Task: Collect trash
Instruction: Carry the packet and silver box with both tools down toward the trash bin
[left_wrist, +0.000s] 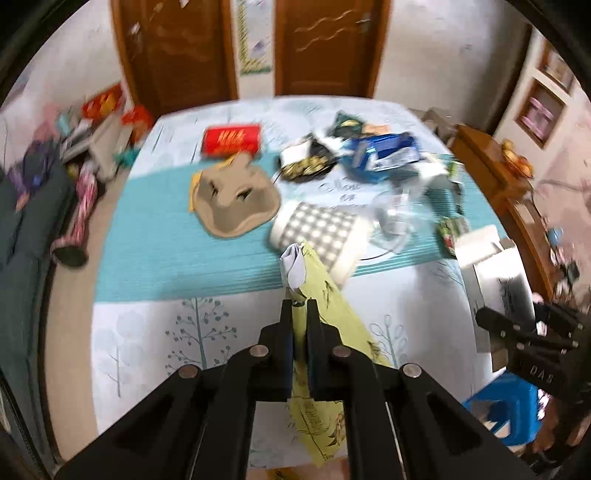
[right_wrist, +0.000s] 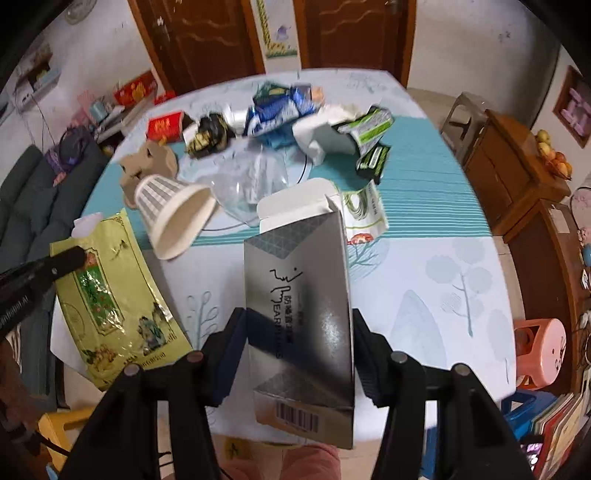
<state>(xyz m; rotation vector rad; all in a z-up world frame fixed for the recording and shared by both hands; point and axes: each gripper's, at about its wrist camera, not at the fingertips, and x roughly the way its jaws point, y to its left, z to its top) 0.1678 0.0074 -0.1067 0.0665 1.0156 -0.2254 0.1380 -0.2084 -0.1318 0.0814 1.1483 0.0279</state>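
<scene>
My left gripper (left_wrist: 299, 304) is shut on a yellow-green printed packet (left_wrist: 325, 295), which hangs from the jaws above the near part of the table; a white scrap sits at its top end. The right wrist view shows the same packet (right_wrist: 110, 295) with the left gripper (right_wrist: 70, 258) on it. My right gripper (right_wrist: 297, 314) is shut on a grey box (right_wrist: 299, 295) with an open white flap, held over the table's near edge. More trash lies on the teal runner: a checked paper cup (right_wrist: 173, 218) on its side, a brown pulp tray (left_wrist: 236, 199), clear plastic (left_wrist: 399, 214), a blue wrapper (left_wrist: 384, 147) and a red box (left_wrist: 231, 140).
The table (right_wrist: 443, 277) has a pale tree-print cloth. Green packets (right_wrist: 369, 129) lie at its far right. A wooden cabinet (right_wrist: 517, 166) and a pink stool (right_wrist: 543, 347) stand to the right, and a dark sofa (left_wrist: 22, 221) to the left. Something blue (left_wrist: 506, 413) sits low by the table's near right.
</scene>
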